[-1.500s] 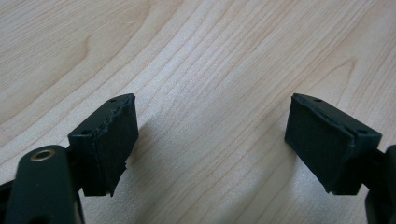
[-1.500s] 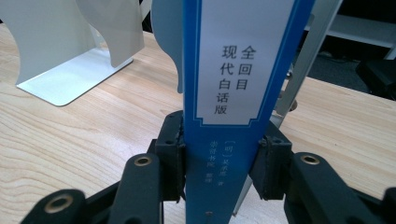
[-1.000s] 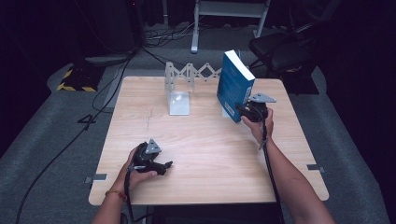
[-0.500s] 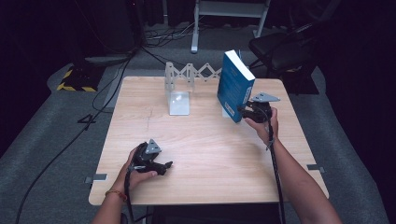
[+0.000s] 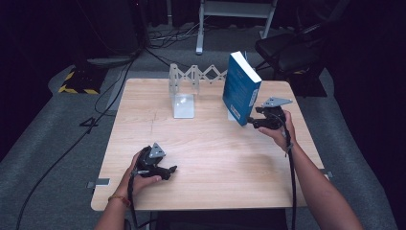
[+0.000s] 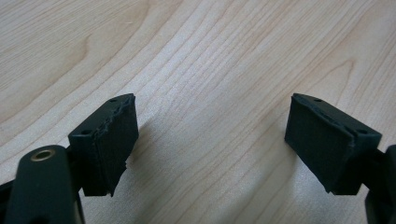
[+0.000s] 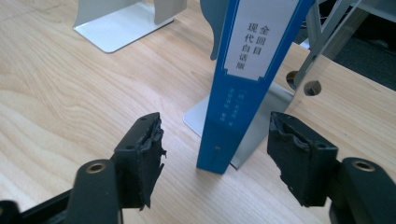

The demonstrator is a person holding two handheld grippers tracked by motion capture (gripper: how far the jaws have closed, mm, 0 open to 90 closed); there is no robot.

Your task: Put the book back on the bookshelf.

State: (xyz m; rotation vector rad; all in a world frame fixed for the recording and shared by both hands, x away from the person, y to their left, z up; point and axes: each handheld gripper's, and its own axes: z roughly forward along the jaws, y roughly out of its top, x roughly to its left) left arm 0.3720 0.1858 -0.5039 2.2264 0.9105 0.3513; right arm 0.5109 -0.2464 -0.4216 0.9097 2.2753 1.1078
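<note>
Since the earlier frame my right hand-held gripper [image 7: 215,154] has backed off the blue book [image 7: 247,79], its jaws just opening and now empty. The book stands upright just ahead, against a metal bookend [image 7: 261,126]. I'd judge it stiff, fairly heavy and slick-covered, best pinched across the lower spine. My left hand-held gripper [image 6: 210,140] rests open on the desk [image 6: 196,56].

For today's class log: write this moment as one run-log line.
right gripper: jaws just opened, off book | blue book: upright on bookend | left gripper: open, on table
</note>
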